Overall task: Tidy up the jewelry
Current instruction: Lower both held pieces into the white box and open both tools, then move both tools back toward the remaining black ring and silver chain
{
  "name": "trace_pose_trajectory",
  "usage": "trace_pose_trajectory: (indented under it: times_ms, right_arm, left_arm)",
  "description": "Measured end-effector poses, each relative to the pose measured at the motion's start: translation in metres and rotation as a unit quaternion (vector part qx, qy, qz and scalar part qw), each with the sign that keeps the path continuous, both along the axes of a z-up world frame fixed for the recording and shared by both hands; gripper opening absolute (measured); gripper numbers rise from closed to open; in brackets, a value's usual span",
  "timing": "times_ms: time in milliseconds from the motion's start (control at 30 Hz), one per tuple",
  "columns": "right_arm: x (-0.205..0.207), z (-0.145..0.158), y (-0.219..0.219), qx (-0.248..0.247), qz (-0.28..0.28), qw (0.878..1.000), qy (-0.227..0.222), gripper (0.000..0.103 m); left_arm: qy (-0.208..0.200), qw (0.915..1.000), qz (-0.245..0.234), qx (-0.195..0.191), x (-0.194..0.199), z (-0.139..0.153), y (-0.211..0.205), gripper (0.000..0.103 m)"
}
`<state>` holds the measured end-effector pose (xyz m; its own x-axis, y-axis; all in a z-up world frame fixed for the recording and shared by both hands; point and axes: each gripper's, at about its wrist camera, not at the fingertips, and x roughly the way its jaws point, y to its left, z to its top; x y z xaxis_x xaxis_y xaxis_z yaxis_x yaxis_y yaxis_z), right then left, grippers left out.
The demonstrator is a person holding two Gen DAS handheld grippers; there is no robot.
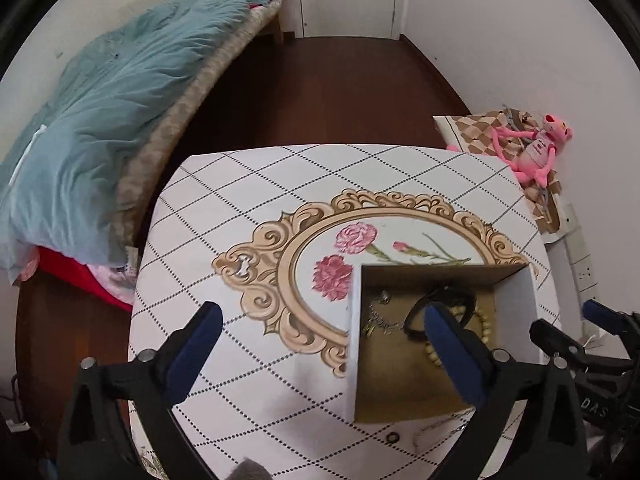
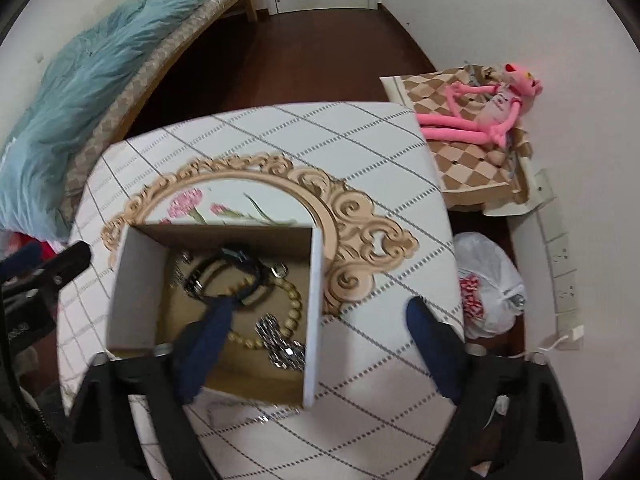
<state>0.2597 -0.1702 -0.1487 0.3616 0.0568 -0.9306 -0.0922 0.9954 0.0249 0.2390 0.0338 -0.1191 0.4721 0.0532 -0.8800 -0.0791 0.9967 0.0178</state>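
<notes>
An open cardboard box (image 1: 354, 344) (image 2: 314, 300) stands on the table. Inside lie a black bracelet (image 2: 224, 268), a cream bead bracelet (image 2: 294, 308), a silver link bracelet (image 2: 280, 340) and a thin chain (image 1: 378, 318). My left gripper (image 1: 324, 332) is open and empty above the table, its right finger over the box. My right gripper (image 2: 320, 320) is open and empty, its left finger over the box and its right finger outside it. A small dark ring (image 1: 393, 437) and a thin chain (image 1: 440, 426) lie on the table in front of the box.
The table (image 1: 248, 208) has a white checked cloth with a gold floral frame print. A bed with a blue blanket (image 1: 100, 120) is at the left. A pink plush toy (image 2: 480, 108) lies on a checked cushion at the right, with a white plastic bag (image 2: 488, 284) below.
</notes>
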Motion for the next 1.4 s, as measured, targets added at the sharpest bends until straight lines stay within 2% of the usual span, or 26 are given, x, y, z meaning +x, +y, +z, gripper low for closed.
trace_pose_trajectory:
  times_ms: [67,200,400,767,967,1067,1233,1400]
  right_arm:
    - [-0.008,-0.004,0.002,-0.012,0.001,1.0,0.004,0.096]
    - [-0.023,-0.008,0.007,-0.02,0.005,1.0,0.002,0.097]
    - [-0.045,0.002,0.01,-0.017,0.004,1.0,-0.008,0.097]
    - [-0.09,0.047,0.005,-0.008,-0.013,0.998,-0.059,0.097]
    - [-0.112,0.08,0.002,-0.014,-0.019,0.995,-0.097,0.097]
    - [-0.118,0.088,0.002,-0.008,-0.02,0.995,-0.101,0.097]
    - [-0.122,0.077,-0.001,-0.005,-0.024,0.996,-0.087,0.097]
    - [-0.117,0.026,-0.008,0.016,-0.036,0.998,-0.042,0.097]
  left_arm:
    - [-0.002,0.9999,0.002,0.01,-0.008,-0.004,-0.001,0.103]
    - [0.003,1.0,0.005,0.006,-0.023,-0.009,-0.002,0.103]
    - [-0.003,0.9999,0.007,0.009,-0.046,-0.001,-0.004,0.103]
    - [-0.054,0.9983,0.005,0.022,-0.095,0.046,-0.008,0.103]
    - [-0.075,0.9971,0.004,0.015,-0.114,0.067,-0.008,0.103]
    - [-0.079,0.9968,0.006,0.011,-0.118,0.073,-0.006,0.103]
    - [-0.077,0.9968,0.016,0.018,-0.123,0.067,-0.003,0.103]
    - [-0.051,0.9968,0.039,0.047,-0.122,0.025,0.002,0.103]
